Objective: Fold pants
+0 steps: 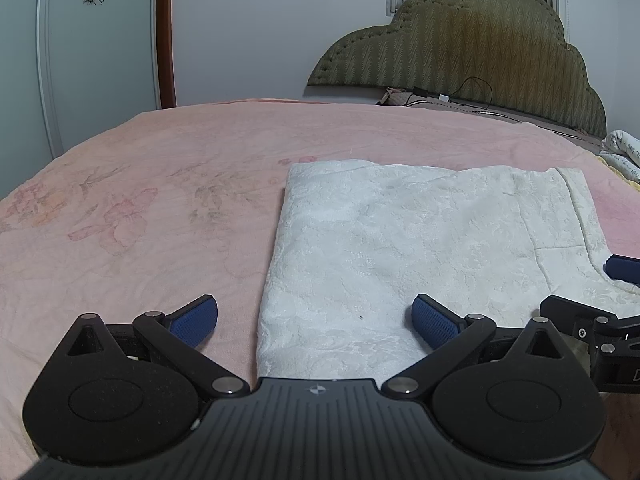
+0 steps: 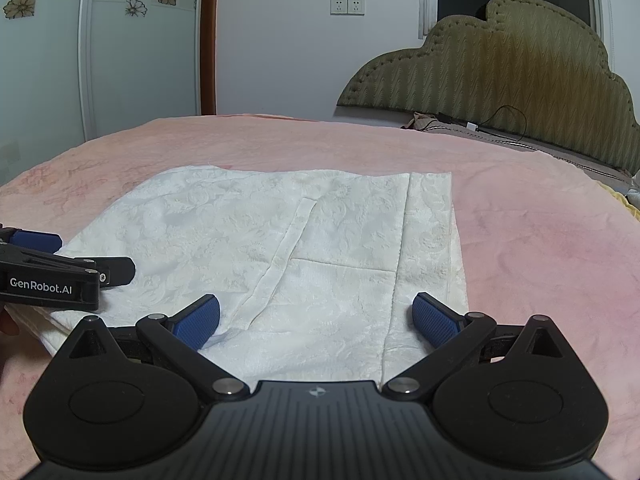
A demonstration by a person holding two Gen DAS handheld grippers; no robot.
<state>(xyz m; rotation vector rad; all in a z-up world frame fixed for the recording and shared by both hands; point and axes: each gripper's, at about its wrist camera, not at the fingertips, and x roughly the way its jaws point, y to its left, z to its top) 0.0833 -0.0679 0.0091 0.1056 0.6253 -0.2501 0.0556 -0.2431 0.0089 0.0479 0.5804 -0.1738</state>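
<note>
The white, floral-textured fabric pants [image 1: 400,248] lie folded into a flat rectangle on the pink flower-printed bedspread [image 1: 140,200], which covers a bed with an olive, scallop-edged padded headboard [image 1: 480,48] at 1 o'clock in both views.

Left wrist view: the left gripper [image 1: 314,322] has its jaws spread wide, holding nothing. Its left blue pad sits over bare bedspread at 8 o'clock; its right blue pad sits over the pants at 4 o'clock. The left folded edge of the pants runs between the two pads, so the gripper straddles that edge near the garment's near corner. Whether the pads touch the cloth cannot be told. Part of the right gripper [image 1: 616,280] shows at 3 o'clock, over the pants' right portion.

Right wrist view: the right gripper [image 2: 316,322] also has its jaws wide apart and empty. Both blue pads sit over the near end of the pants [image 2: 280,240], the right pad close to the garment's right edge at 4 o'clock. A stitched seam strip runs from the centre toward 7 o'clock. The left gripper [image 2: 60,268] shows at 9 o'clock, over the pants' left corner.
</note>
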